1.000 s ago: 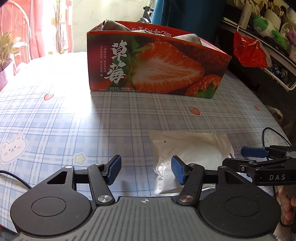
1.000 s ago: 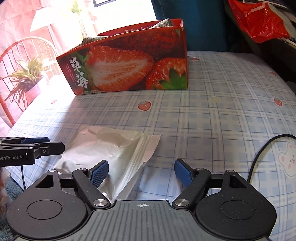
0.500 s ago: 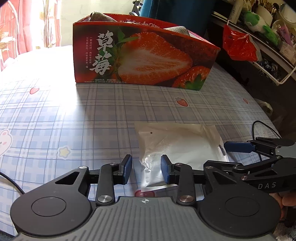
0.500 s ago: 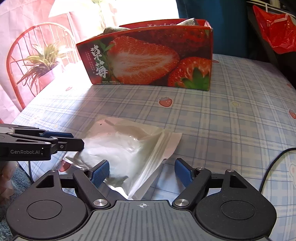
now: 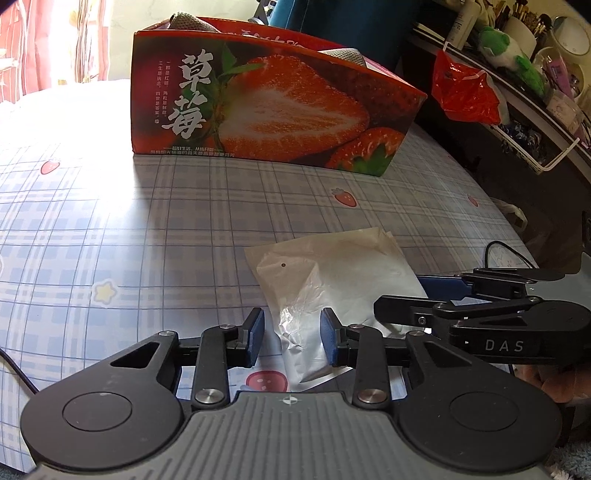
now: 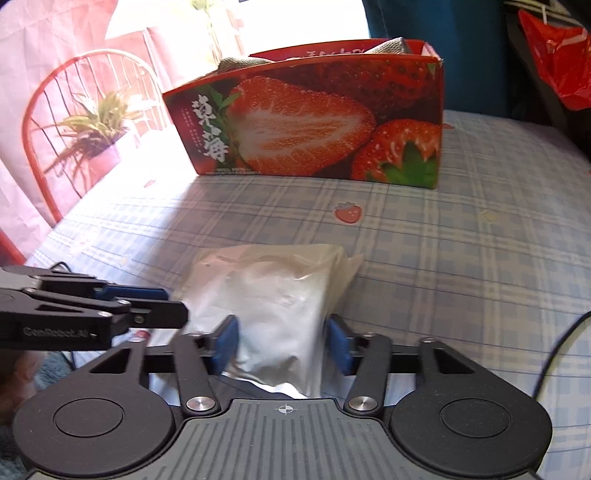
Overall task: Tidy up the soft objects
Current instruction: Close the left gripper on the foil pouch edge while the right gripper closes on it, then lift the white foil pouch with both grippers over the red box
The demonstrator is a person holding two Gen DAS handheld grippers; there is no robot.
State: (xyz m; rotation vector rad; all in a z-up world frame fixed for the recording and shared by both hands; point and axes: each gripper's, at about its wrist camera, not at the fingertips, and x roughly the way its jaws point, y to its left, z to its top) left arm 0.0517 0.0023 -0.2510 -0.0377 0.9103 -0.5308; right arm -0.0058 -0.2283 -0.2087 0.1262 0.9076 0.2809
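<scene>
Translucent white plastic pouch with soft white filling (image 6: 273, 306), crinkled, lying on blue-and-white plaid tablecloth with strawberry and star prints (image 5: 110, 221), near the table's front edge. Right gripper (image 6: 282, 343): blue pads either side of the pouch's near end, partly spread, close against its sides; firm pinch cannot be confirmed. Left gripper (image 5: 291, 334): pads partly spread around the pouch's left near corner; contact unclear. Pouch's nearest edge hidden under both gripper bodies.

Behind, well apart: open red cardboard box printed with cut strawberries and white Chinese characters (image 5: 273, 110), grey mesh fabric items (image 5: 188, 22) showing above its rim, contents otherwise hidden. Black cable (image 6: 561, 347) on cloth at right.

Surroundings: red wire chair (image 6: 48, 122) with potted spiky plant (image 6: 96, 125), red plastic bag (image 5: 461, 92), cluttered dark shelf (image 5: 535, 85), pink curtain (image 5: 85, 40).
</scene>
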